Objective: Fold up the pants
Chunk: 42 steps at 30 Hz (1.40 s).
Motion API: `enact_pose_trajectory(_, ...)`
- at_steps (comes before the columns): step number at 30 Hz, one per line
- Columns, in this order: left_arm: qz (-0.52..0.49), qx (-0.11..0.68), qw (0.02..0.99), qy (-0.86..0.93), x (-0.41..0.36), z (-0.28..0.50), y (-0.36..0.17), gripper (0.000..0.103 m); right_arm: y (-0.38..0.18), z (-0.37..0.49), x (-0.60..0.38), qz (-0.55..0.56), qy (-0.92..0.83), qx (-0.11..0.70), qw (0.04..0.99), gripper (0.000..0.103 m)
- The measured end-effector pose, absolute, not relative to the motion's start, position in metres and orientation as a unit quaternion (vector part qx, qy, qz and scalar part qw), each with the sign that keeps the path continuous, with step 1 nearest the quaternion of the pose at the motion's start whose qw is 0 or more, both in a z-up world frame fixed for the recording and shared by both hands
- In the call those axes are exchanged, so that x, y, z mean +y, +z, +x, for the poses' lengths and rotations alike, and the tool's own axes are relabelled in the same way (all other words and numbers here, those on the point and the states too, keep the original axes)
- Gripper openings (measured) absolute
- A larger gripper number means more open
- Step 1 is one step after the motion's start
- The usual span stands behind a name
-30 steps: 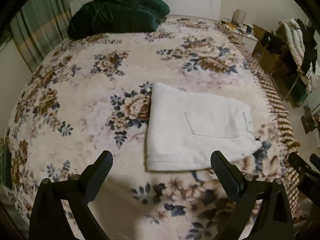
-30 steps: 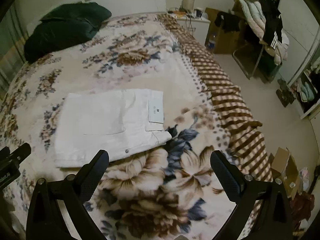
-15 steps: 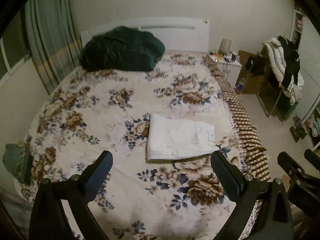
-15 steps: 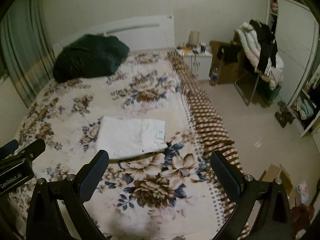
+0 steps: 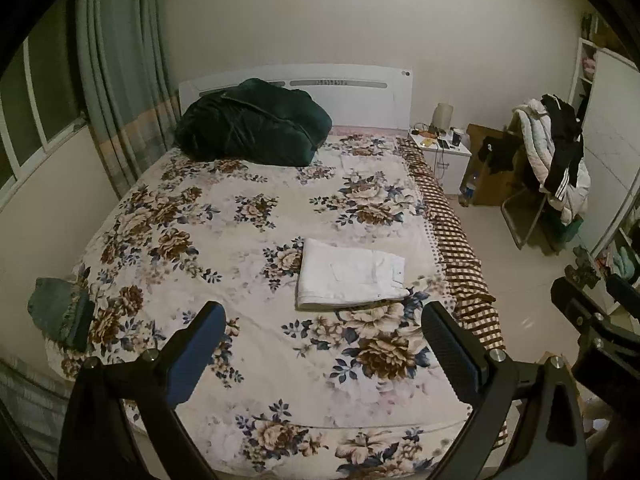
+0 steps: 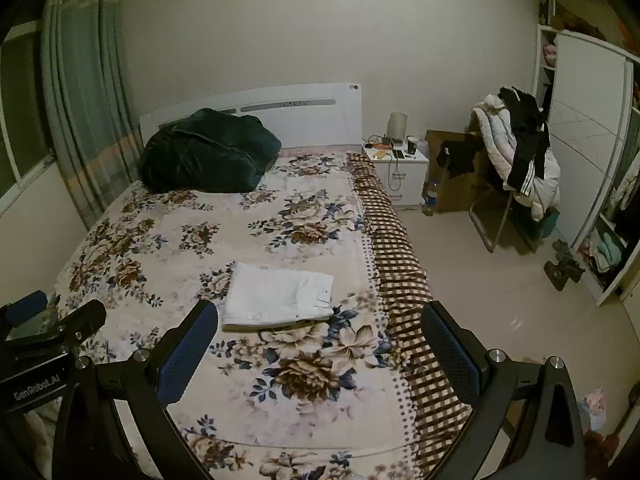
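The bed point(image 5: 248, 240) fills most of my left wrist view, covered by a floral blanket point(image 5: 200, 216) with a brown checked border point(image 5: 460, 248) down its right side. A dark green duvet bundle point(image 5: 252, 128) is heaped against the white headboard point(image 5: 360, 92) in the upper centre. At right of the frame I see a chair piled with jackets point(image 5: 556, 168), and left of it a white nightstand point(image 5: 444, 156).

The white pants point(image 5: 350, 276) lie folded into a flat rectangle just right of centre on the blanket, near the checked border, back pocket up. In my right wrist view they point(image 6: 278, 298) sit left of centre.

My left gripper point(image 5: 324, 356) hangs with its jaws wide apart and empty, well short of the pants. My right gripper point(image 6: 320, 352) is likewise spread wide, holding nothing.
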<state>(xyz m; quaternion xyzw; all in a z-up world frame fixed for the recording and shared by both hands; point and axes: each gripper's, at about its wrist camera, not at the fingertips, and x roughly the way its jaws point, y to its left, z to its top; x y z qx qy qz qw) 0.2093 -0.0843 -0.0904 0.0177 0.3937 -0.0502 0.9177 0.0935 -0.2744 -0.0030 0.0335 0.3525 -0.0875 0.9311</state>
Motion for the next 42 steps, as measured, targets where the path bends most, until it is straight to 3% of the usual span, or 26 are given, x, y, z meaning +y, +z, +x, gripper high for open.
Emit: enact_pose_trajectory(42, 0.035, 0.394, 0.918, -0.034, -0.072, 0.180, -0.085, 0.103, -0.020, 0.085, -0.266, 0.039, -0.069, 0.382, 0.921, 0.103)
